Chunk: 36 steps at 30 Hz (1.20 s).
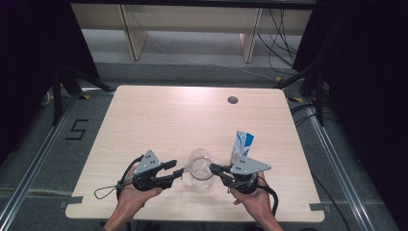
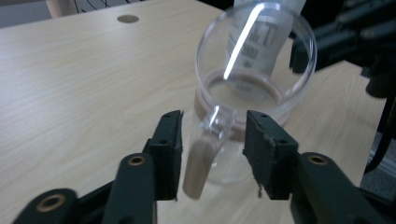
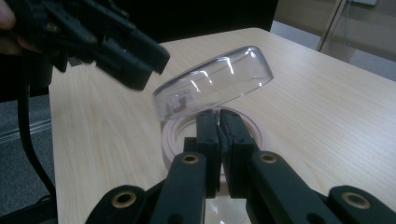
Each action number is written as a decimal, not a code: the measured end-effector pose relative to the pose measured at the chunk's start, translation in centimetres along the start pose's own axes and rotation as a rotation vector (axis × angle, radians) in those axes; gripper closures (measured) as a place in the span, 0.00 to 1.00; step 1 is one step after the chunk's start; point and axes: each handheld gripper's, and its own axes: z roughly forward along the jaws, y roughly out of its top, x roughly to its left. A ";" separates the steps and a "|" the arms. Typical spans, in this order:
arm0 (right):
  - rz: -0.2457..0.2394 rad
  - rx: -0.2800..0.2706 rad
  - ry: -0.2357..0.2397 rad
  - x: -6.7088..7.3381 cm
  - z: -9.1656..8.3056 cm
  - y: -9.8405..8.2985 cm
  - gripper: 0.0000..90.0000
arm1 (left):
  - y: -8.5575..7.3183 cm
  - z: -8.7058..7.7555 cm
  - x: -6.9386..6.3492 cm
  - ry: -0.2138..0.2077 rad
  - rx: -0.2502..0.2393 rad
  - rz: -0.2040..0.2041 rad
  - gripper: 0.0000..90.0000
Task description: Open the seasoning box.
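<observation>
Looking down from the high view, a see-through jug (image 1: 200, 169) stands on the near part of the tabletop (image 1: 159, 120), between the two grippers. Its glass is so clear that its edges are hard to pick out there.

The left gripper (image 1: 177, 172) sits at the jug's left side. In the left gripper view its fingers (image 2: 167, 149) are spread wide, one on each side of the jug's handle (image 2: 205, 154), and not touching it. The handle looks blurry and brownish, and the bottom of the jug is cut off behind the fingers.

The right gripper (image 1: 213, 168) reaches the jug's rim from the right. In the right gripper view its fingers (image 3: 208, 140) are pressed tight together at the rim — they seem to pinch the wall, but the glass between them is too thin and clear to see for sure. A clear hinged lid (image 3: 215, 81) stands tilted up over the round opening, and the jug's own body is hidden below the fingers.

A white and blue carton (image 1: 242, 147) stands upright just behind the right gripper — its words are too small to read.
</observation>
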 end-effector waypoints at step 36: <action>-0.055 -0.018 0.066 2.7 2.7 2.0 0.96 | -4.9 0.0 0.8 0.070 0.083 -0.107 0.25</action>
